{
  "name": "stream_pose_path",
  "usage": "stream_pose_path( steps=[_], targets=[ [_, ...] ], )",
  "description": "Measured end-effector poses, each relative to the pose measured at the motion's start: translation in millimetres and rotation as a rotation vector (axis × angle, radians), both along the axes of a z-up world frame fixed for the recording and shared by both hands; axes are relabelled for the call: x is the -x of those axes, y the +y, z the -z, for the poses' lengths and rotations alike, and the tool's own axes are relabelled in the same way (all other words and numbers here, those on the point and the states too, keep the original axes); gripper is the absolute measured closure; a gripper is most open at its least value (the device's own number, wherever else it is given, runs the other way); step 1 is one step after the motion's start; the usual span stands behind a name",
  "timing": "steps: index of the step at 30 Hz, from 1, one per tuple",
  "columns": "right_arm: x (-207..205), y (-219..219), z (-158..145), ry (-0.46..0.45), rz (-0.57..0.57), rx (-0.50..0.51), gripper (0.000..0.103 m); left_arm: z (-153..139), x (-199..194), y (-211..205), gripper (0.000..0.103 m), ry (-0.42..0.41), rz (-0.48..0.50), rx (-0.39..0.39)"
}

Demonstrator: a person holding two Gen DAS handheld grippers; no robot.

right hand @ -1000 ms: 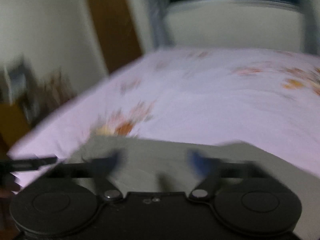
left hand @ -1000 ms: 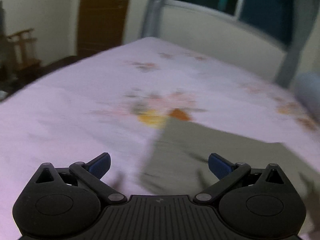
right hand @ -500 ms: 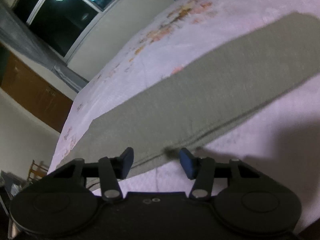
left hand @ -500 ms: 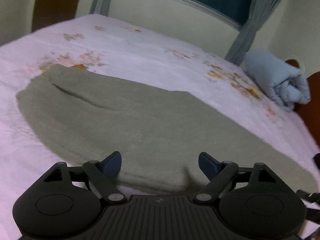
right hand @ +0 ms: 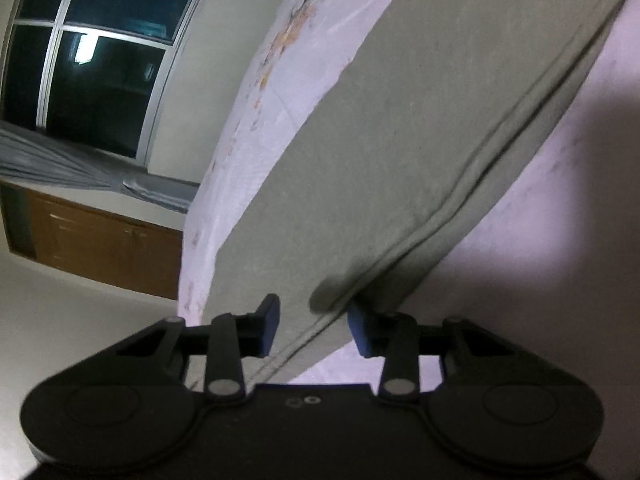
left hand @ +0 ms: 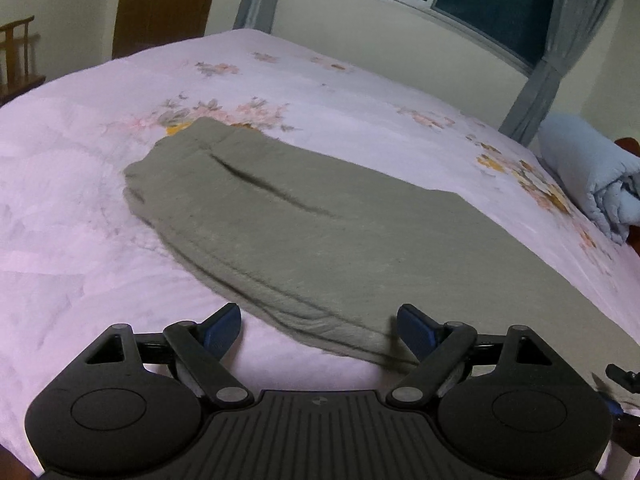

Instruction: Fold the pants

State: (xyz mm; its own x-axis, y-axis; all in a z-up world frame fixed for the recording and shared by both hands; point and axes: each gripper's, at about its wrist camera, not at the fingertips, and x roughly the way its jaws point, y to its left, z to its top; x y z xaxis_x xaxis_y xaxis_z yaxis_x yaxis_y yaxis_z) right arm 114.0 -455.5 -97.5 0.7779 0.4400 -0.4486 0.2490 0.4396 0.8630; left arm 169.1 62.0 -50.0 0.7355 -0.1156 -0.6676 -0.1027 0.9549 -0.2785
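Grey-green pants [left hand: 320, 232] lie flat and lengthwise on a pink floral bed sheet [left hand: 80, 200], folded leg on leg, waist end at the far left. My left gripper [left hand: 320, 326] is open and empty, with the pants' near long edge between its blue fingertips. In the right wrist view the camera is rolled steeply. My right gripper [right hand: 313, 324] is open, and the layered edge of the pants [right hand: 400, 160] runs between its fingertips without being pinched.
A rolled pale-blue blanket [left hand: 588, 172] lies at the bed's far right. A dark window with grey curtains [left hand: 492, 0] is behind the bed. A wooden door [left hand: 160, 4] and a chair [left hand: 16, 56] stand to the left.
Both cameras have swung hard. The left gripper now faces the pants' waist end from the near edge. The right gripper has rolled sideways and come closer to the layered edge.
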Motion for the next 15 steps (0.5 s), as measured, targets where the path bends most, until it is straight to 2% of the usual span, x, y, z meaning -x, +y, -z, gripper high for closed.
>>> stream_pose_path(
  steps=[3, 5, 7, 10, 11, 13, 15],
  targets=[
    [-5.9, 8.2, 3.2, 0.002, 0.006, -0.013, 0.083, 6.7, -1.7, 4.0, 0.018, 0.014, -0.005, 0.009],
    [-6.8, 7.8, 5.1, 0.014, 0.017, 0.001, 0.103, 8.4, -2.3, 6.7, 0.018, 0.020, -0.002, 0.018],
    [-5.7, 9.7, 0.6, 0.014, 0.004, 0.043, 0.103, 7.6, -1.3, 8.7, 0.018, 0.016, 0.001, 0.014],
    [5.5, 16.1, -23.4, -0.070, -0.007, 0.088, 0.103, 6.5, -0.5, 12.1, 0.018, 0.005, 0.000, 0.009],
    [5.0, 18.4, -26.3, -0.072, -0.012, 0.107, 0.103, 5.9, -1.0, 12.9, 0.018, 0.006, -0.002, 0.008],
    [0.8, 21.0, -18.0, -0.030, -0.022, 0.150, 0.103, 7.4, -1.6, 13.6, 0.018, 0.011, -0.004, 0.016],
    [-4.1, 20.3, -2.5, 0.016, -0.011, 0.139, 0.103, 7.3, -1.9, 13.0, 0.018, 0.014, 0.000, 0.015]
  ],
)
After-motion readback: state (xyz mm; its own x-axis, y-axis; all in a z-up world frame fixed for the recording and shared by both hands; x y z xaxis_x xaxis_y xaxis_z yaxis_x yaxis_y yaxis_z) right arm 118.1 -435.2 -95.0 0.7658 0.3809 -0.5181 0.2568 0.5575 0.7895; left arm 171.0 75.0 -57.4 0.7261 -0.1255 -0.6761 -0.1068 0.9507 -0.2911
